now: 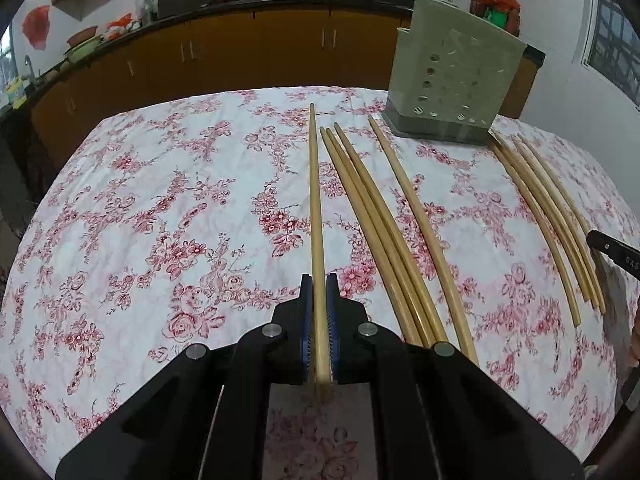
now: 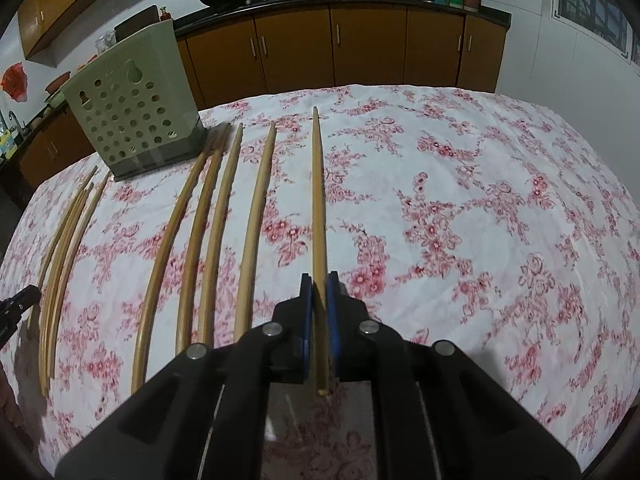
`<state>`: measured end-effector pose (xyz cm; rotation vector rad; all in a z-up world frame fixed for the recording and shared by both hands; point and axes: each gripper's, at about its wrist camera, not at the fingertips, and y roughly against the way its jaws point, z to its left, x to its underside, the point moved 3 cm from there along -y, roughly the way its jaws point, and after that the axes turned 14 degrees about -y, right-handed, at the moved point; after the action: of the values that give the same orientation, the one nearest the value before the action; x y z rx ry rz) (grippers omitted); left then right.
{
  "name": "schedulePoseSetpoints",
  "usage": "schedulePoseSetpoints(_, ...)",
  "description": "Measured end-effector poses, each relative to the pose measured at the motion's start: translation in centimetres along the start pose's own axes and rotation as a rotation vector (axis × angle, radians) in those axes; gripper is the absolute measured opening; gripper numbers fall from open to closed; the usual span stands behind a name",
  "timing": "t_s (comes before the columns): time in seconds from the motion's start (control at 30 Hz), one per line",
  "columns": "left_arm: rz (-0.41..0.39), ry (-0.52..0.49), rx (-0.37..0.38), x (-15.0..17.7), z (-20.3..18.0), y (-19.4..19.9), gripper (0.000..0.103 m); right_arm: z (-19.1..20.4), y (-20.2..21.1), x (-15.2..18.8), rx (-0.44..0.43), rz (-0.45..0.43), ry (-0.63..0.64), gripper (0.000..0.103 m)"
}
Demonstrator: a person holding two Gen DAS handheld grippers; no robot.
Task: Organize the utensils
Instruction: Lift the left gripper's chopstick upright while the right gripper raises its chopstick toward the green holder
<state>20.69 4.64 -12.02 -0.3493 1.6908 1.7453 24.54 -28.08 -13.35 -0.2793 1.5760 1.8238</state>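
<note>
Chopsticks lie in rows on the flowered tablecloth [image 1: 160,208], all in front of the green perforated holder [image 1: 452,84]. My left gripper [image 1: 319,292] is clamped on one chopstick [image 1: 315,184], left of the holder. My right gripper [image 2: 319,292] is clamped on another chopstick [image 2: 318,184], right of the holder. Loose chopsticks [image 2: 216,216] lie near the holder's base.
</note>
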Motion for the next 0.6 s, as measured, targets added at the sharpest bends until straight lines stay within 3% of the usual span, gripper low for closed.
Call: schedulePoseSetpoints(0.6, 0.005, 0.024, -0.016, -0.05, 0.12, 0.16, 0.007, 0.18, 0.71, 0.28, 0.007, -0.029, 0.032, 0.008)
